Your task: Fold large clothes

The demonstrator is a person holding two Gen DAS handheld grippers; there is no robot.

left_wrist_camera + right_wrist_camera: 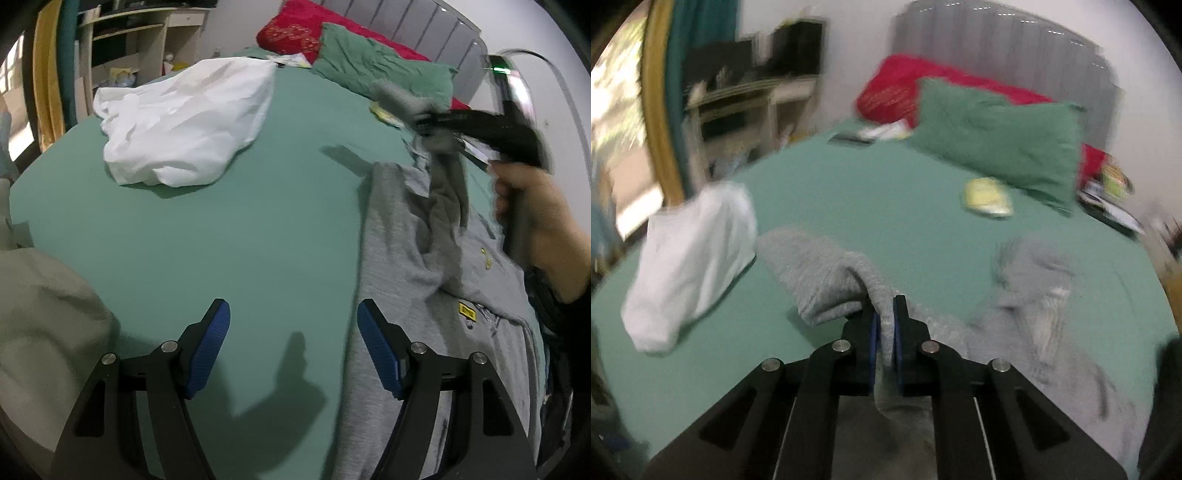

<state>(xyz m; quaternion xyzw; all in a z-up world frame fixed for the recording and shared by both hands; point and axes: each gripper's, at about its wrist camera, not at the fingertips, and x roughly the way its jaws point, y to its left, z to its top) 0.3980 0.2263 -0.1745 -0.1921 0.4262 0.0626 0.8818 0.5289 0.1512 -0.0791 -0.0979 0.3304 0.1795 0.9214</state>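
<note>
Right hand-held gripper (884, 325) is clamped on a thin fold of the grey knit sweatshirt (424, 258), left hand-held gripper (293, 347) wide apart and empty, so the fabric could slip out mid-lift.

- We are looking at a grey sweatshirt (424, 295) lying spread on the green bed (240, 221), along its right side in the left wrist view.
- It is showing a small yellow label and small yellow marks on its upper face.
- One part of it, seemingly a sleeve, is being lifted off the bed and is hanging in a twisted fold.
- In the right wrist view, a grey fold (827, 277) is draping forward over the bed, blurred.
- A crumpled white garment (184, 118) is lying well apart, toward the far left.
</note>
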